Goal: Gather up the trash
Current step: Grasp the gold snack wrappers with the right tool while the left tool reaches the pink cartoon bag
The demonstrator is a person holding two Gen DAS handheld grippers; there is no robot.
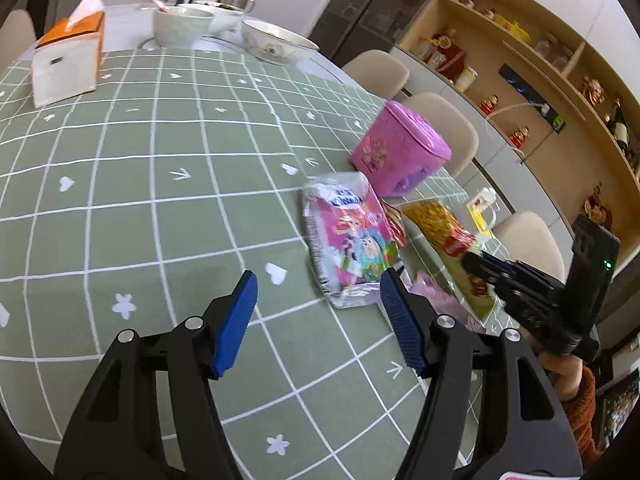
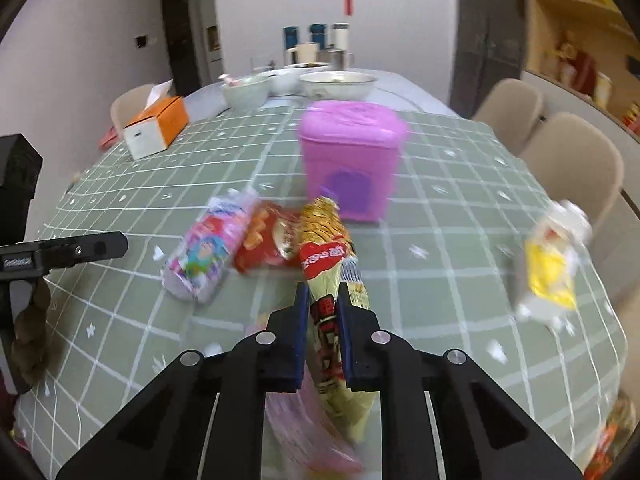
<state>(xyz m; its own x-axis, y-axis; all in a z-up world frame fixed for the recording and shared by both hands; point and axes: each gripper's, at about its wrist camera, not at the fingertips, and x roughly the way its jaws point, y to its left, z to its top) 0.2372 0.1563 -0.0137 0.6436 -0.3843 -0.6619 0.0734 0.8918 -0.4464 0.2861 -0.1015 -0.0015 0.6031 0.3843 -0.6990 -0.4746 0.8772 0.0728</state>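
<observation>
Right gripper (image 2: 323,308): blue ribbed pads pressed together on a long yellow snack packet (image 2: 328,280); the packet runs forward between the fingers, its crinkled gold end toward the bin.
Left gripper (image 1: 318,300): fingers spread wide, nothing between them; right pad just beside the near end of the pink cartoon packet (image 1: 352,240), contact cannot be told.
Pink cartoon packet: flat, glossy foil with silver crimped ends, lying on the tablecloth.
Red packet (image 2: 266,246): lies between the pink cartoon packet and the yellow snack packet, partly under the latter.
Yellow-white wrapper (image 2: 554,260): blurred, apart from the others, near the right table edge.
Pink bin (image 2: 352,160): plastic, rounded-square, lid down, purple patch on front; contents not visible. Stands just behind the packets.
Tablecloth (image 1: 140,200): green, white grid, small hearts and flowers.
Tissue box (image 1: 68,60): orange and white, far side.
Bowls (image 1: 182,26): white ceramic, far end; contents unclear.
</observation>
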